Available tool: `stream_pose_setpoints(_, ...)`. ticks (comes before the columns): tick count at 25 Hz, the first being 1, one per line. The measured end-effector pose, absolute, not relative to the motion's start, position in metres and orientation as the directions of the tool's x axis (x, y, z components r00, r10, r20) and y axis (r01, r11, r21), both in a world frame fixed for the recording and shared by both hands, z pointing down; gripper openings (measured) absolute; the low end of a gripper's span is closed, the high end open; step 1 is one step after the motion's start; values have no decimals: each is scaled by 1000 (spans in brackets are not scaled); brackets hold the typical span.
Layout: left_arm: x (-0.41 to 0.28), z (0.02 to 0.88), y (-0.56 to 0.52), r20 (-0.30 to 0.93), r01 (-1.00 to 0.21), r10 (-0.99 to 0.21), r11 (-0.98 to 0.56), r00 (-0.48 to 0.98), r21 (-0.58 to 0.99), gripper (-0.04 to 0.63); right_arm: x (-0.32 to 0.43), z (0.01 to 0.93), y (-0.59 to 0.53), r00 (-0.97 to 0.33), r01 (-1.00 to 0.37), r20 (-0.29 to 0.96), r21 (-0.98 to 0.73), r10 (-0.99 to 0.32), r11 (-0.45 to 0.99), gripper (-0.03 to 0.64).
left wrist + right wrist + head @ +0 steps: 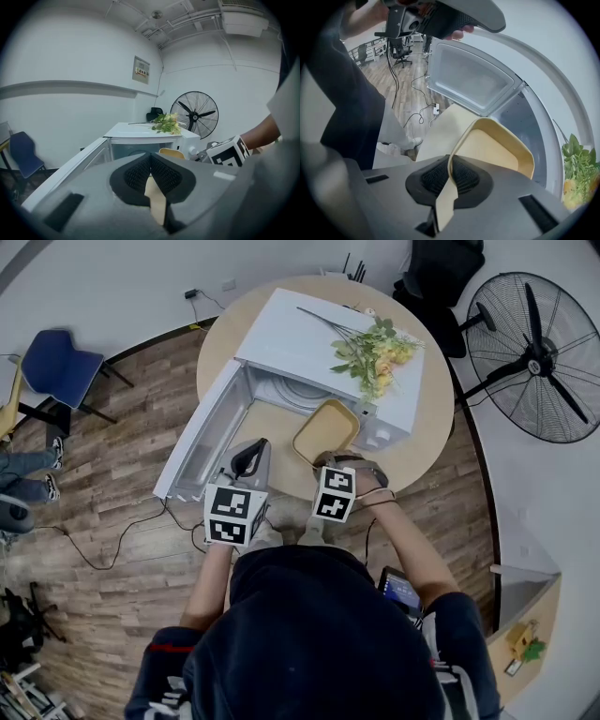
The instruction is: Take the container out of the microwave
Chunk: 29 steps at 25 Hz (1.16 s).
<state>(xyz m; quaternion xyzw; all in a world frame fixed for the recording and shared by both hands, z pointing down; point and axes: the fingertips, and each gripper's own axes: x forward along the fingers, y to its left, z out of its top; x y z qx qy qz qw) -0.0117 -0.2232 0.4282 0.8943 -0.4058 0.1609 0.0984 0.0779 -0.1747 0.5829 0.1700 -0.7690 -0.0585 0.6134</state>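
Left gripper (249,457) sits low and a bit left of the middle in the head view, and its two jaws are pressed together with nothing held between them, as the left gripper view (150,158) shows. To its left, the white microwave door (202,432) hangs wide open over the wood floor (112,484). A blue chair (56,367) stands far off at the left edge. The white microwave (309,343) sits on a round table (427,442) in the upper middle of the picture. Just in front of its open mouth is the yellow container (326,427). The right gripper (325,461) is below it, and its jaws are closed tight on the near rim of the container (497,145), which the right gripper view (450,171) shows tipped up with its inside bare. The right gripper's view also shows the open door (473,82) up in the middle. A bunch of flowers (380,348) lies on top of the microwave, toward its right side. A big black fan (534,357) stands at the upper right.
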Motion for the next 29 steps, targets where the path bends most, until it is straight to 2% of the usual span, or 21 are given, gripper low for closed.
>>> stream_pose_setpoints(29,-8,428,-224,369,-749,-688,-661,625,37,14,79,584,-169,-198,-184,932,270,-305,945,21)
